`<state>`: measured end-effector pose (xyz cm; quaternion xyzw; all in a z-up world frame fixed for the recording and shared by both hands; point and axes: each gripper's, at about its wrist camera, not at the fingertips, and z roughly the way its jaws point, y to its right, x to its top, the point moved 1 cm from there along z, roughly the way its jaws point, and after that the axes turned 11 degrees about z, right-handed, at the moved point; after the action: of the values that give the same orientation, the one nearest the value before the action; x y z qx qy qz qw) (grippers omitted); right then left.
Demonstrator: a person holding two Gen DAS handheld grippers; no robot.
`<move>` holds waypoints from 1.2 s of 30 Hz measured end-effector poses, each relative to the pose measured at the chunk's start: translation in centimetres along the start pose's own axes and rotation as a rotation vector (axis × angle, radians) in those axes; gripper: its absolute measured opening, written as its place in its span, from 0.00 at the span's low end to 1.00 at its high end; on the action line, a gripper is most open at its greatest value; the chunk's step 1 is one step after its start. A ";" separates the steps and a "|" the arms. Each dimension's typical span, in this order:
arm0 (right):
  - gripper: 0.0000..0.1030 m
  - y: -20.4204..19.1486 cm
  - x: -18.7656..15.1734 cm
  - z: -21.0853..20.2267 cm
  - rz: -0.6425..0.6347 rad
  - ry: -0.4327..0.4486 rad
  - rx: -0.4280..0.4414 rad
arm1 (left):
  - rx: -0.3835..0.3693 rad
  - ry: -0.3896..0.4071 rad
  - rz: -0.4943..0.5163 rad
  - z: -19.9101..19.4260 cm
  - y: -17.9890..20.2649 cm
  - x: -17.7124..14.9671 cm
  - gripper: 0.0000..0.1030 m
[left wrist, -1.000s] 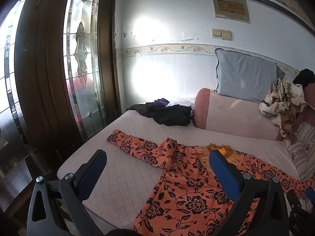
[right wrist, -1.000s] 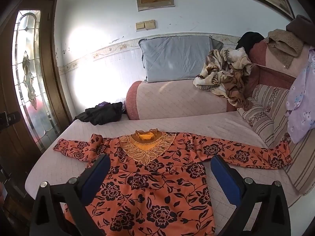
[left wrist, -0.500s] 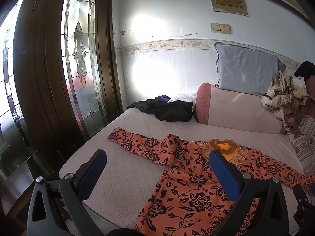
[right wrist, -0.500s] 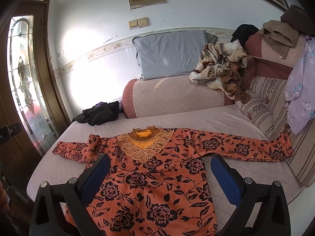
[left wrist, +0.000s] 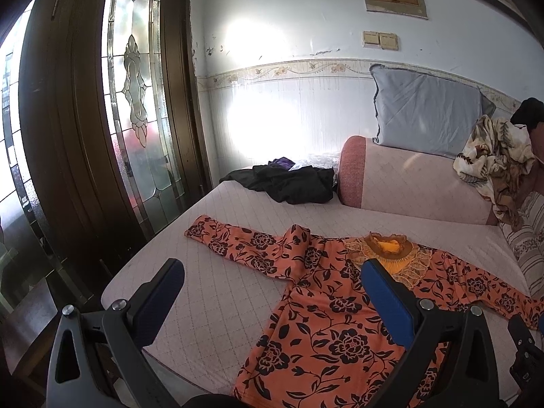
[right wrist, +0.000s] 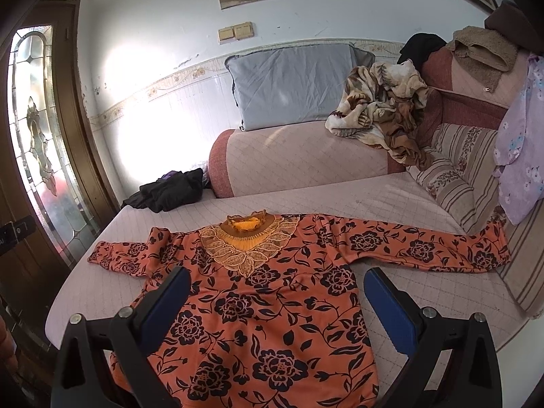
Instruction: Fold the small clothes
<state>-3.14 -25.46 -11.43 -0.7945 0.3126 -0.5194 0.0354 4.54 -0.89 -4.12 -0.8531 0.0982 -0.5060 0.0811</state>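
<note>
On the quilted bed (right wrist: 391, 200), an orange floral top (right wrist: 265, 292) lies flat, face up, both sleeves extended. Left gripper (left wrist: 272, 289) and right gripper (right wrist: 275, 289) hover above it, jaws spread wide, holding nothing. Black clothes (right wrist: 170, 190) lie near the bolster (right wrist: 299, 159).

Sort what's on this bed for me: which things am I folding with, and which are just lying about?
For the job:
orange floral top, spread flat, unfolded
left gripper, open, empty
right gripper, open, empty

Lying about:
black clothes
grey pillow
crumpled blanket
striped cushion
lilac garment
</note>
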 end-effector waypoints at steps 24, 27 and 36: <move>1.00 -0.5 -0.2 2.1 0.015 -0.045 0.006 | -0.002 -0.029 0.013 1.8 0.5 0.0 1.00; 1.00 0.3 -0.2 2.8 0.029 -0.062 0.000 | -0.019 -0.042 0.025 2.8 1.4 -0.3 1.00; 1.00 13.5 0.7 7.6 0.368 -0.160 -0.079 | -0.257 -0.397 0.089 15.6 10.4 -6.8 1.00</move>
<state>-2.76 -38.71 -19.44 -0.7635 0.4689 -0.4266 0.1233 14.19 -8.62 -19.73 -0.9340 0.1813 -0.3076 0.0118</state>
